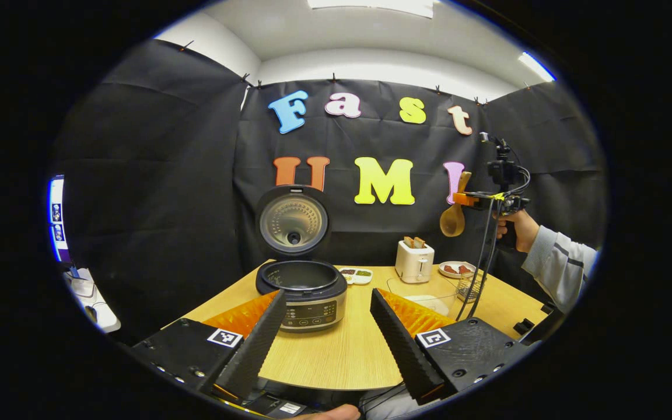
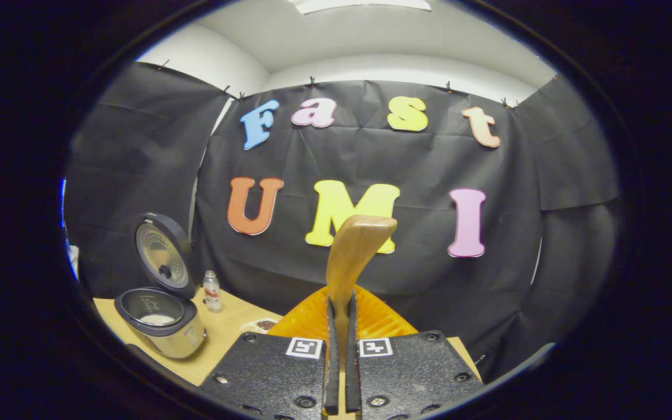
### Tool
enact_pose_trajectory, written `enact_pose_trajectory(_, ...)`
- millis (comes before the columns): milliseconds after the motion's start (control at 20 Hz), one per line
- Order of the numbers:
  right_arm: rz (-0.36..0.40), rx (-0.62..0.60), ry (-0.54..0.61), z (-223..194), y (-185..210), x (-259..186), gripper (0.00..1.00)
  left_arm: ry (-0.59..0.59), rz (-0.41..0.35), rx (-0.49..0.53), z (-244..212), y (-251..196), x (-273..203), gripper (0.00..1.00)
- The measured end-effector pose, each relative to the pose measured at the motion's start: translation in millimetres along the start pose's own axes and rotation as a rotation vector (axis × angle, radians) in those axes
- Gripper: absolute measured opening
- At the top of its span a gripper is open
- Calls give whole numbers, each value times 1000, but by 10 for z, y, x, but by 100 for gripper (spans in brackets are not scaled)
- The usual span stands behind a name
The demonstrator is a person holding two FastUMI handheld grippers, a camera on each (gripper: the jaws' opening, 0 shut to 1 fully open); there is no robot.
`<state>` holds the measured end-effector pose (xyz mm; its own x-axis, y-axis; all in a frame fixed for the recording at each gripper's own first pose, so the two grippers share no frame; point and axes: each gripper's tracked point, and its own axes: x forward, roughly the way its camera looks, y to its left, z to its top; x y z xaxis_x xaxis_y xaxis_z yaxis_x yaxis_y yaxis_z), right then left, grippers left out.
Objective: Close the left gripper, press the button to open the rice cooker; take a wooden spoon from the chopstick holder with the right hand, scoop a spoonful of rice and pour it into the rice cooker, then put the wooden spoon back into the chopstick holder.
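We saw the booth w/ black cloth walls on three sides, white ceiling w/ light panels above. The round wooden table [image 1: 336, 356] carried the rice cooker [image 1: 307, 291], lid up, inner pot showing; in right gripper view it sat at far left [image 2: 161, 321] w/ a small bottle [image 2: 212, 290] just beside. Behind it lay a divided dish [image 1: 355, 274], then a toaster [image 1: 414, 261] w/ bread in the slots, a small plate [image 1: 457, 269] & a wire basket [image 1: 467, 287] near the table's right edge. Left gripper [image 1: 327, 332] hung low in front of the cooker, fingers spread wide, nothing between. Right gripper [image 2: 340, 350] was up in the air, well above the table, fingers pinching the wooden spoon [image 2: 352, 256] by its handle; in left gripper view the spoon [image 1: 454, 216] hung bowl-down from it, a hand [image 1: 514, 228] in a grey sleeve gripping the grip
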<state>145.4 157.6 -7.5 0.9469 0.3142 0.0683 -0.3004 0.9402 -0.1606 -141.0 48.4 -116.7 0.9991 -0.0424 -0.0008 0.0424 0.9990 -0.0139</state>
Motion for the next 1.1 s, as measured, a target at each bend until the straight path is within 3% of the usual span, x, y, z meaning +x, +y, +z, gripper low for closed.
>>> enact_pose_trajectory(50, -12, -19, -14, -75, -138, -41, 10, 2, 0, 1, 17, -41, 51, 84)
enact_pose_trajectory(100, -27, -38, -19, -115, -273, -60, 10, 5, 0, -2, 11, -75, 83, 93)
enact_pose_trajectory(350, -67, -12, 37, -449, -691, -199, 10, -2, -20, -15, 162, -284, 253, 93)
enact_pose_trajectory(600, -87, 31, 116, -941, -879, -321, 11, -8, -4, 3, 257, -320, 443, 93)
enact_pose_trajectory(800, -122, 136, 171, -1262, -984, -332, 11, -8, 18, -6, 325, -312, 538, 93)
enact_pose_trajectory(1100, -142, 192, 179, -1524, -1008, -265, 11, 0, 40, 5, 409, -337, 756, 93)
